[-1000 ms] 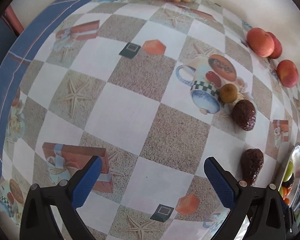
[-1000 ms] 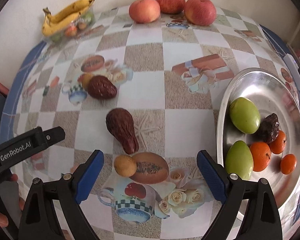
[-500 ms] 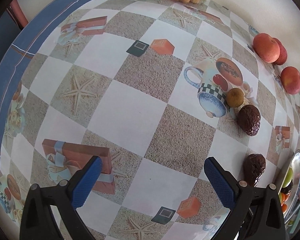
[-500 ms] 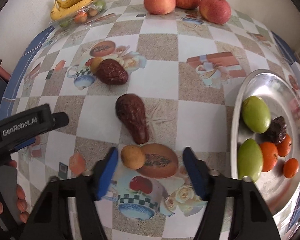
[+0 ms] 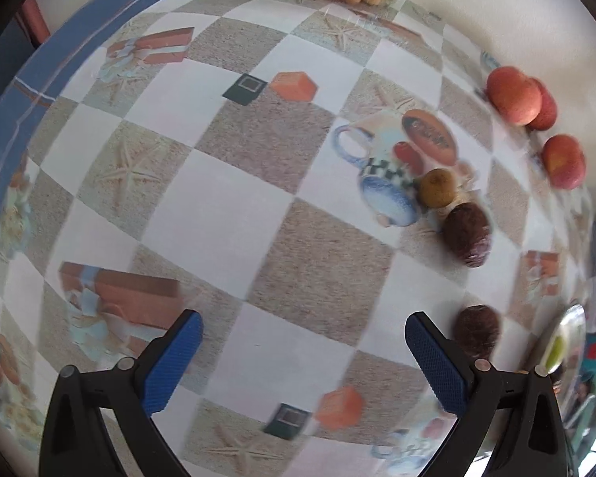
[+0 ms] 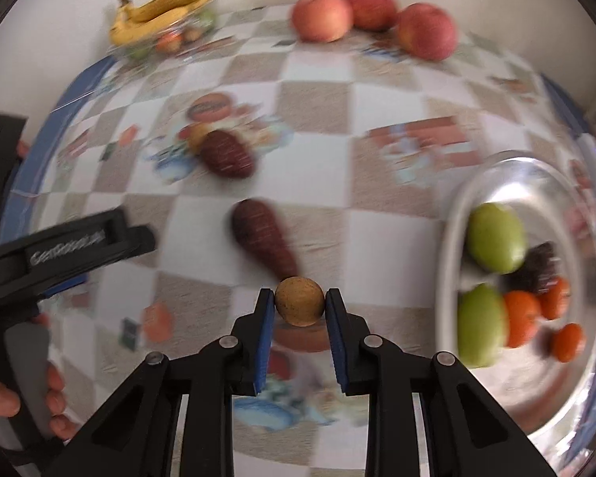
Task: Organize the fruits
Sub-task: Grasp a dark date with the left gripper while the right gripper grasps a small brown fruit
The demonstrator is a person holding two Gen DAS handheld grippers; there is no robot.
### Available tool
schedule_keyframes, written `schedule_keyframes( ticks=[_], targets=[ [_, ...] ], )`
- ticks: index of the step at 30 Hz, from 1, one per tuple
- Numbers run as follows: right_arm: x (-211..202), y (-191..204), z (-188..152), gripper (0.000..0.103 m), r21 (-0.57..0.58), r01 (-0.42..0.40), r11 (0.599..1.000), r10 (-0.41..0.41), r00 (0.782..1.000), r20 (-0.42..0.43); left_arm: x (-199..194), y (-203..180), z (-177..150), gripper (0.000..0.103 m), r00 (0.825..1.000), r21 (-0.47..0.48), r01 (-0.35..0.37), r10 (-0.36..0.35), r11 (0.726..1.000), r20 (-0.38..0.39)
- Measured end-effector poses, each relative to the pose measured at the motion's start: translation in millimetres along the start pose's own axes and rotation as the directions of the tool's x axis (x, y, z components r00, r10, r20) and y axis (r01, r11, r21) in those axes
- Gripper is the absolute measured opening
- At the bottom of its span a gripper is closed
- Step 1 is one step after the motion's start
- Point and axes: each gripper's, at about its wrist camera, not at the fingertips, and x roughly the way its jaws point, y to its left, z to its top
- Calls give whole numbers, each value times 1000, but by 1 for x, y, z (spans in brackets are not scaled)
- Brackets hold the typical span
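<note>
The right tongs (image 6: 300, 305), wide open a second ago, have closed on the small brown fruit (image 6: 299, 305) just above the bench (image 6: 377, 238); the tray (image 6: 449, 214) likely follows. Left tongs (image 5: 304, 351) stay open, empty.

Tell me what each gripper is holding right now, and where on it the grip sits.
The right gripper holds a small round brown fruit, pinched across its middle by the blue pads on its opposite sides. The left gripper is open and holds nothing.

right hand-held gripper (image 6: 299, 305) — clamped
</note>
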Motion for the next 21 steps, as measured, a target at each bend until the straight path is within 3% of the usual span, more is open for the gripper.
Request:
schedule_keyframes(
  ticks=[3, 5, 9, 13, 15, 21],
  targets=[
    [-9, -19, 2, 27, 56, 7, 998, -9, 1000, 28, 0, -15, -6, 99, 998, 33, 55, -55, 998, -3],
    [-19, -32, 4, 27, 86, 33, 996, -39, 998, 58, -1, -25, -9, 91, 997, 60, 71, -71, 996, 5],
    [-31, -49, 5, 27, 134, 21, 991, -34, 995, 90, -4, -44, -15, 72, 984, 87, 180, -181, 980, 0],
    [-35, -60, 5, 27, 157, 27, 987, -42, 995, 94, -6, -68, -22, 50, 970, 137, 241, -243, 961, -3],
    [-31, -60, 7, 27, 157, 30, 987, -44, 995, 90, -6, -78, -24, 45, 963, 154, 269, -271, 951, -7],
    [-32, -63, 7, 27, 149, 34, 988, -48, 995, 90, 2, -95, -31, 43, 963, 189, 267, -266, 945, -31]
  ],
)
